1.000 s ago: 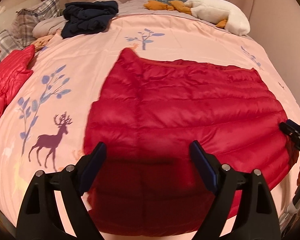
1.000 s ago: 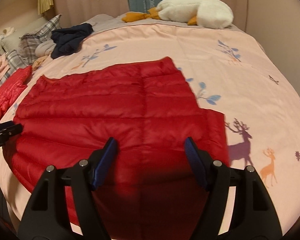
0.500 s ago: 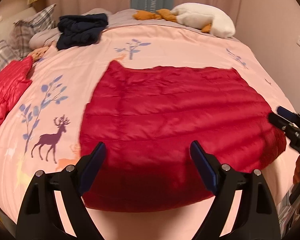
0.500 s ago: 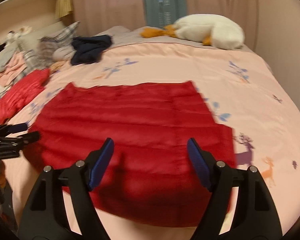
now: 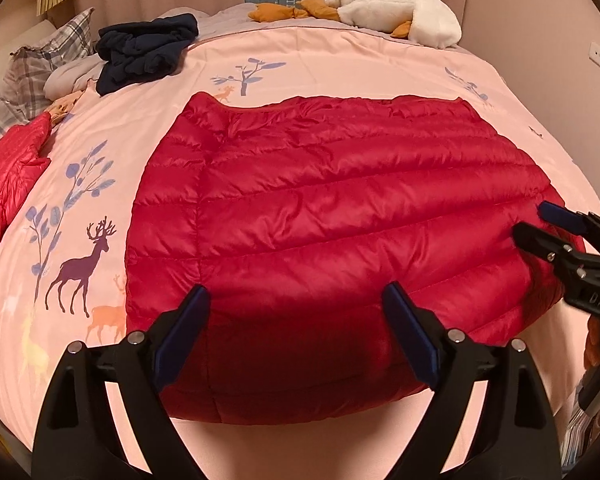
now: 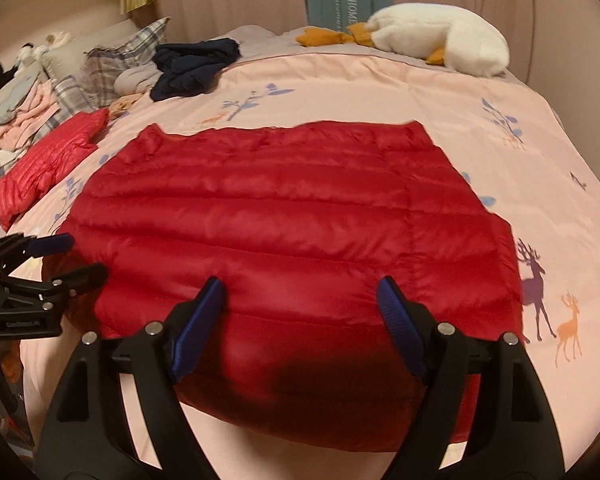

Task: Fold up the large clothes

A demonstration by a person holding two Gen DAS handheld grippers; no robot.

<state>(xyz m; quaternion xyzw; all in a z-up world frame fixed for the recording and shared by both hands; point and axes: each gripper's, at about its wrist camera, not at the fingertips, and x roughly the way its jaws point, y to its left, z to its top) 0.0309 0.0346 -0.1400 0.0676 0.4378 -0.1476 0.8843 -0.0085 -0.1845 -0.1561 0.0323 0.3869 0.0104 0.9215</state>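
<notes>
Looking along both tools, we see the red quilted jacket (image 5: pixel 332 216) lying flat on the pink bed cover (image 5: pixel 340 60), nearer us than the white plush goose (image 5: pixel 400 12). We hold the left gripper (image 5: pixel 296 336) spread wide and empty above the jacket's near hem, and the right gripper (image 6: pixel 300 320) likewise wide and empty. Left of the jacket lie a dark navy garment (image 5: pixel 148 52) and a second red jacket (image 6: pixel 48 160).

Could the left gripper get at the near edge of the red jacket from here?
Probably yes. The left gripper is open over the red jacket, whose near edge lies flat on the bedspread with nothing on top. The right gripper is open off to the side.
</notes>
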